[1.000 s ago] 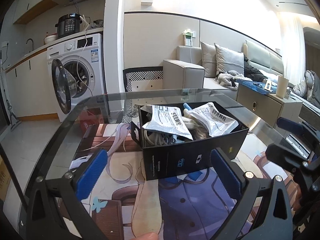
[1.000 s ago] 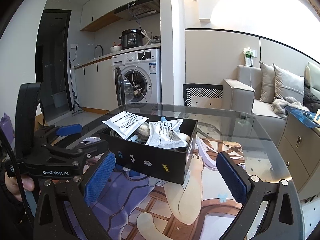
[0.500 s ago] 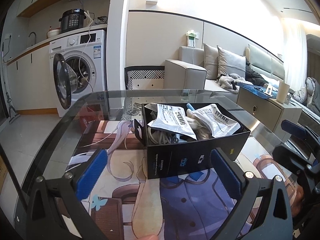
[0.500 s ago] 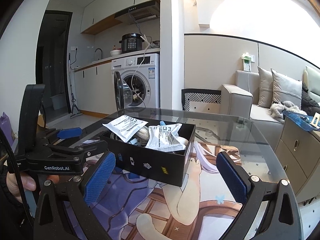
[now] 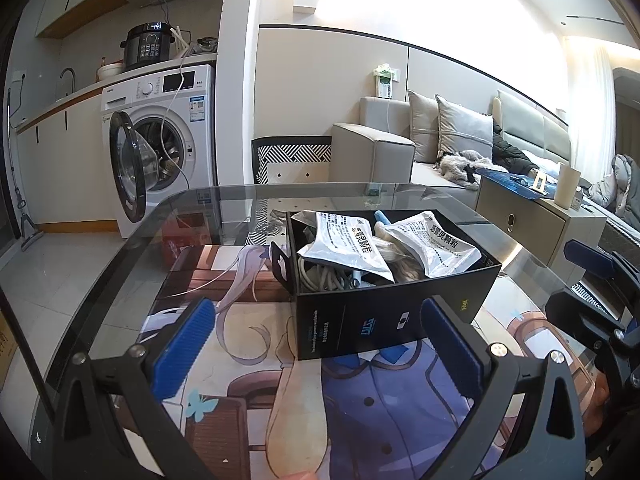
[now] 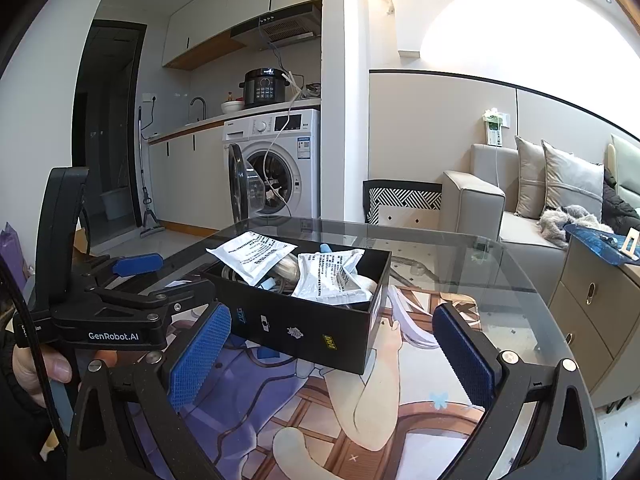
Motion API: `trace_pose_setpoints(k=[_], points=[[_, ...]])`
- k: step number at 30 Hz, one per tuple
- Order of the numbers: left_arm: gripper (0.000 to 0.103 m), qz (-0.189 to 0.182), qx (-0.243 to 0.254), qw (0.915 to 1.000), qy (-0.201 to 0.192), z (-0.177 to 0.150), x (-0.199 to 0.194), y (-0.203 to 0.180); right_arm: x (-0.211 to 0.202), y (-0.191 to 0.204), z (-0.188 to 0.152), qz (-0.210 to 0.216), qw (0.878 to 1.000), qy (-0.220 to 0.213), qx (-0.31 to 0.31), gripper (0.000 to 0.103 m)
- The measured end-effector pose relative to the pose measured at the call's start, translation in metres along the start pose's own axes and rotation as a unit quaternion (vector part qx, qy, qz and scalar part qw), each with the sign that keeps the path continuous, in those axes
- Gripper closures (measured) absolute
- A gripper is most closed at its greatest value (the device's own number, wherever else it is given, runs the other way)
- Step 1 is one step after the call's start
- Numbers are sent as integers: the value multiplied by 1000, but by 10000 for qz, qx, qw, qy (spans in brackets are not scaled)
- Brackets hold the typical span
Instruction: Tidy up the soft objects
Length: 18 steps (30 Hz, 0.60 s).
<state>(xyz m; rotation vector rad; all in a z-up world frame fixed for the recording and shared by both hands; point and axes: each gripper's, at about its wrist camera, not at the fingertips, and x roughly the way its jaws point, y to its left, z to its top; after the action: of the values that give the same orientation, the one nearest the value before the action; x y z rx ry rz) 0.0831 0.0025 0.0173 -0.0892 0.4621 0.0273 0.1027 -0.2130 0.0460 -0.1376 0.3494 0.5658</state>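
Both grippers are standing wide open and holding nothing: the left gripper (image 5: pixel 316 344) is showing its two blue pads (image 5: pixel 182 346) spread well apart above the table mat, and the right gripper (image 6: pixel 334 352) is doing the same, its pads (image 6: pixel 200 354) framing the near wall of the box without touching it. Neither tool is making contact with any item.

Just ahead of the fingers, the black box (image 5: pixel 394 312) is sitting upright on the glass table (image 5: pixel 132 264), over the printed mat (image 5: pixel 360 412). Inside it two white sachets (image 5: pixel 344 246) are lying on top, one toward the left and one toward the right (image 5: pixel 434 246), partly overhanging the rim. Beneath them a coiled pale cable (image 5: pixel 320 276) and a blue-tipped item (image 5: pixel 382 218) are showing; the rest of the contents are hidden.

No loose soft item is lying on the visible table surface outside the box. Judging from this, the gathering stage is looking largely complete, with the goods already inside the container. What appears to be remaining is tidying: the sachets are sitting crumpled and proud of the rim, so pressing or flattening them may be outstanding. Whether further items are waiting out of view cannot be told
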Motion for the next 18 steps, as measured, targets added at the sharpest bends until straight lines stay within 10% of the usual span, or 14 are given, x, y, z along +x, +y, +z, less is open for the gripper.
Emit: trace_pose_setpoints(k=[18], points=[[0,18,52,10000,-27,-1,-2,0,0,0,-1,-9,10000,-23,-10,0]])
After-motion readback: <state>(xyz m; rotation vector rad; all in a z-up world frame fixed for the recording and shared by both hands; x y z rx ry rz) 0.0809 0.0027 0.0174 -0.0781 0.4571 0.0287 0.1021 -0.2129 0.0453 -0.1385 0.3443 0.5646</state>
